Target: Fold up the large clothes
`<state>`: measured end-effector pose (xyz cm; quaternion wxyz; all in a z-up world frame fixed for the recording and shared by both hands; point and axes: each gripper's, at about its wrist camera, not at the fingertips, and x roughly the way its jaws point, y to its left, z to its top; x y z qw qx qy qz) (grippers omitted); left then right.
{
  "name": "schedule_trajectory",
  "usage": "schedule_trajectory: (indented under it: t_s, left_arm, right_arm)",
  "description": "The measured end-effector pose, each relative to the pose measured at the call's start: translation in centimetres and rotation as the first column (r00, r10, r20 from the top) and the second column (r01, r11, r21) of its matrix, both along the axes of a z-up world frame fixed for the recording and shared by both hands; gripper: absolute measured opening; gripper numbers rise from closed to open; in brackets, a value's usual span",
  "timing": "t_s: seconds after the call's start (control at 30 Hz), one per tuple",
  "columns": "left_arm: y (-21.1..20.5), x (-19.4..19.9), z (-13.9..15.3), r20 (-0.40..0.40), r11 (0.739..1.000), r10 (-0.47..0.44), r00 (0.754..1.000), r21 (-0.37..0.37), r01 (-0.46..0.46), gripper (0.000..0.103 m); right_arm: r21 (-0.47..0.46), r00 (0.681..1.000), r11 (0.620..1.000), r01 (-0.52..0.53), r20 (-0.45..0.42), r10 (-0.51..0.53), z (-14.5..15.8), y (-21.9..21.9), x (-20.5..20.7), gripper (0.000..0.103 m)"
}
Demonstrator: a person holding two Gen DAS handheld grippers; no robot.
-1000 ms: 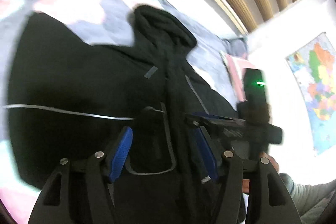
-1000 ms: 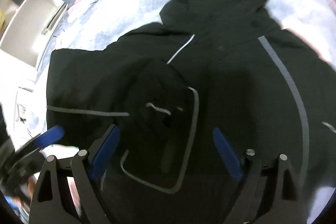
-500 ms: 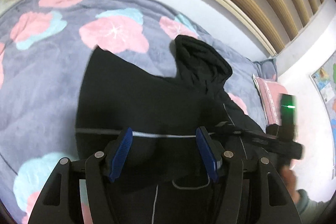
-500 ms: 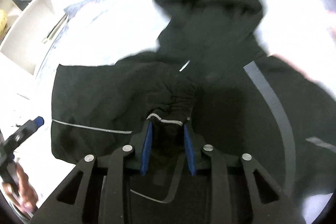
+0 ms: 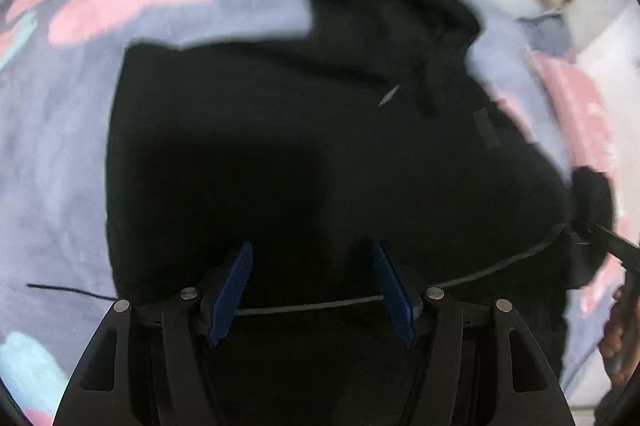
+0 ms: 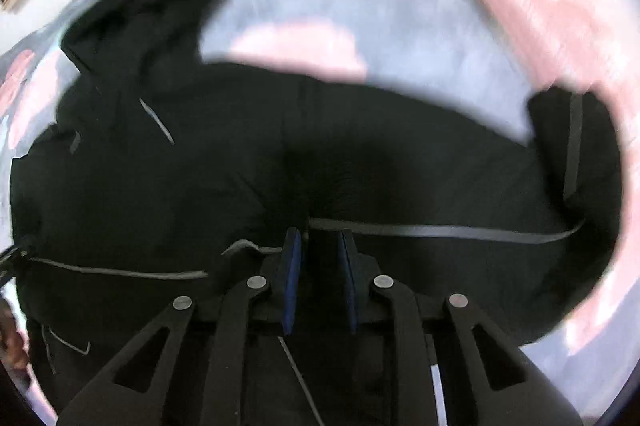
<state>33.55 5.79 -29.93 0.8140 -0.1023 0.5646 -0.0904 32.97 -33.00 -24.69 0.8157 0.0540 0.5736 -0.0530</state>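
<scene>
The right hand-held gripper (image 6: 318,246), jaws closing, pinches the black jacket (image 6: 400,154) beneath it.

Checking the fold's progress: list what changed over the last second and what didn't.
The right gripper, open a second ago, has closed on a bunched fold of the black hooded jacket and carried it sideways; its jaws are closing further. The left gripper dropped closer to the jacket. Unchanged: left jaws open and empty, the jacket on the floral bedspread.

Each camera sits behind its gripper and looks steeply down along the fingers, close above the bed (image 5: 60,154). Both views share the black hooded jacket (image 5: 280,130) and floral bedspread; the left view faces its left half, the right view its right half.
</scene>
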Motion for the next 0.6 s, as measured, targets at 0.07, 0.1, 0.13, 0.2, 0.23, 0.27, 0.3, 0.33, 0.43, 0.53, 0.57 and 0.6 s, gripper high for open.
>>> schedule_trajectory:
  t_s: [0.07,0.1,0.13,0.2,0.23,0.27,0.3,0.33,0.43,0.53,0.57,0.6]
  left_arm:
    - [-0.3,0.2,-0.8,0.008,1.0,-0.007,1.0,0.02,0.007,0.064]
    - [-0.4,0.2,-0.7,0.008,0.999,-0.011,1.0,0.031,0.01,0.064]
    - [-0.5,0.2,-0.5,0.007,0.999,-0.015,1.0,0.037,0.015,0.064]
    - [-0.4,0.1,0.4,0.014,0.999,-0.029,0.999,0.025,0.029,0.064]
    - [-0.2,-0.1,1.1,0.019,0.999,-0.034,0.999,-0.01,0.034,0.064]
    - [0.1,-0.3,1.8,0.027,0.999,-0.031,0.999,-0.038,0.032,0.064]
    - [0.3,-0.4,2.5,0.041,0.998,-0.025,0.999,-0.053,0.027,0.064]
    - [0.6,-0.7,3.4,0.065,0.998,-0.017,0.998,-0.065,0.021,0.064]
    - [1.1,-1.3,4.6,0.107,0.999,0.014,0.994,-0.031,-0.011,0.064]
    - [1.6,-1.1,2.4,0.026,0.998,0.052,0.998,0.03,-0.053,0.064]
    - [1.8,-0.9,0.7,-0.032,0.997,0.06,0.998,0.054,-0.059,0.064]
    - [2.0,-0.7,-0.5,-0.062,0.997,0.054,0.997,0.062,-0.05,0.064]
  right_arm:
    - [0.018,0.999,1.0,0.003,-0.035,-0.003,-1.5,0.0,-0.2,0.022]
    - [0.018,1.0,1.0,0.006,-0.028,-0.005,-1.4,0.0,-0.3,0.023]
    - [0.02,1.0,1.0,0.011,-0.016,-0.01,-1.0,0.1,-0.6,0.023]
    - [0.044,1.0,0.999,0.016,0.015,-0.017,0.0,-0.1,-0.2,0.035]
    - [0.057,0.998,0.998,0.016,0.057,-0.019,1.4,0.0,-0.5,0.039]
    - [0.062,0.996,0.998,0.01,0.085,-0.016,2.4,0.2,-0.7,0.047]
    - [0.075,0.992,0.997,-0.008,0.13,-0.002,3.7,0.9,-1.0,0.048]
    - [0.082,0.988,0.996,-0.03,0.155,0.016,4.4,1.4,-1.1,0.048]
    - [0.028,0.98,0.991,-0.134,0.154,0.128,4.6,5.9,-0.5,0.048]
    - [0.003,0.986,0.988,-0.156,0.064,0.156,0.4,8.0,0.7,0.048]
    - [-0.001,0.989,0.99,-0.144,0.012,0.144,-1.5,8.4,1.3,0.043]
    - [0.001,0.99,0.993,-0.121,-0.068,0.121,-4.1,8.3,1.8,0.043]
